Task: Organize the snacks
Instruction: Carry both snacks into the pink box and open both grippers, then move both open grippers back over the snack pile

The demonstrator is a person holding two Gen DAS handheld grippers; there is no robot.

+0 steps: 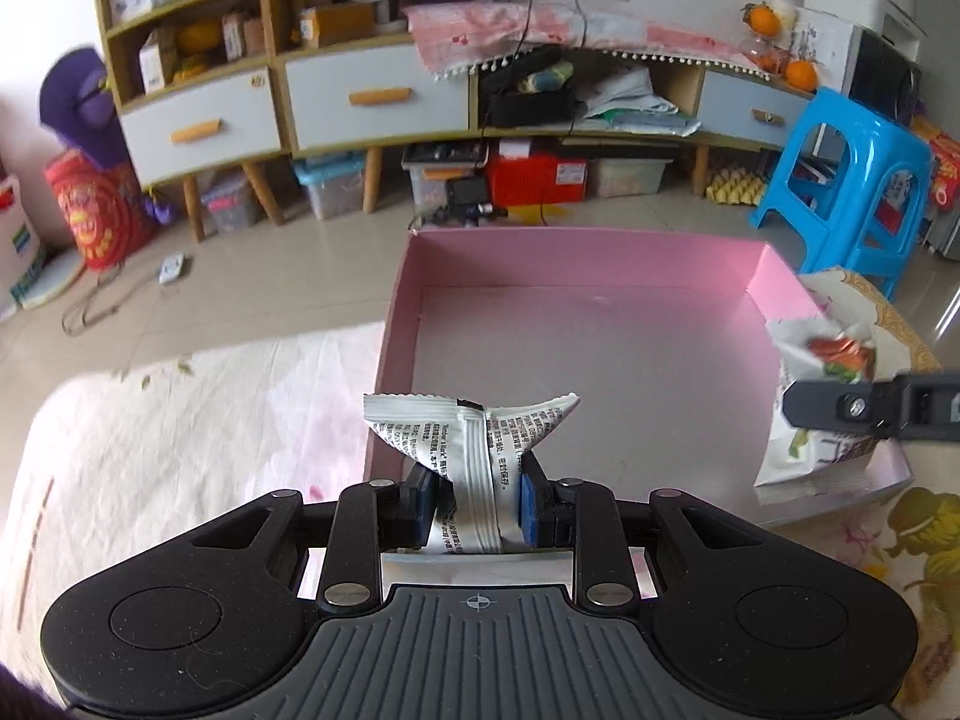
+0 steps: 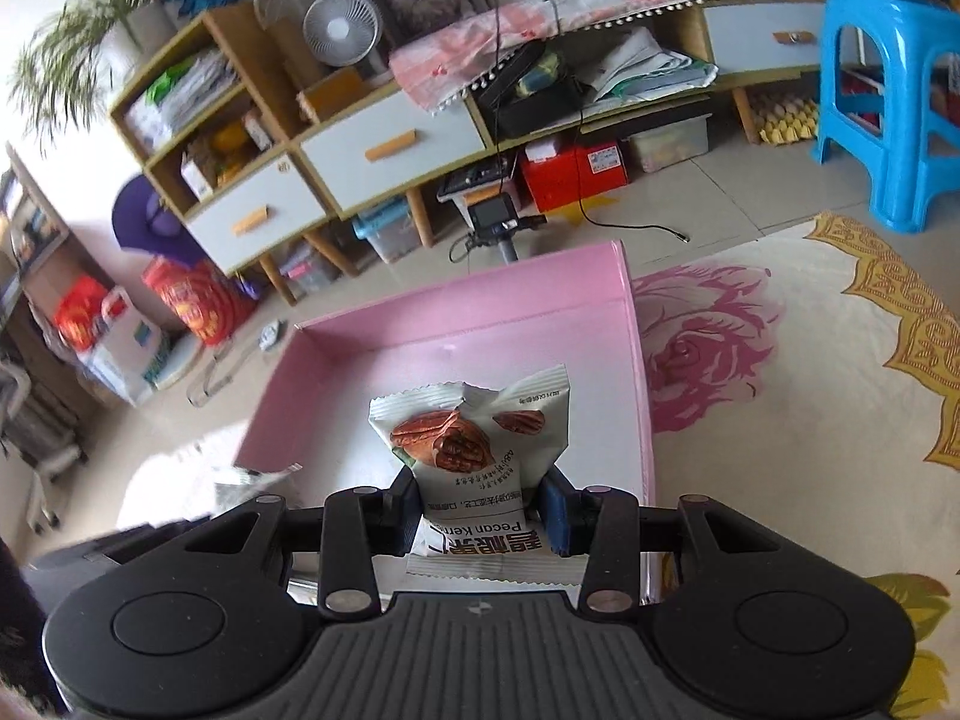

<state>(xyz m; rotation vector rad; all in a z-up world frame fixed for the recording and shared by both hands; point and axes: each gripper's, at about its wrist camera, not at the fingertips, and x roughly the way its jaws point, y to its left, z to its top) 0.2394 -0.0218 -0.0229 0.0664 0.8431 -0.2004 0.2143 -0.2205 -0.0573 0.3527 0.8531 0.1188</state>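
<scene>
The left tool (image 1: 474, 504) was clamped tight on a white packet (image 1: 474, 450), printed back showing, over the near left corner of the pink box (image 1: 396, 324). The right tool (image 2: 483, 510) gripped a pecan packet (image 2: 474, 438) above the box's near right part. The box sat on a flowered desk (image 2: 780, 420).

A pink tray (image 1: 396, 324) was shown beside a white packet (image 1: 474, 450) printed with black text. A white-and-green pecan packet (image 2: 480, 438), a rose-patterned cloth (image 2: 708, 348) and a blue stool (image 2: 888, 90) were recorded.
</scene>
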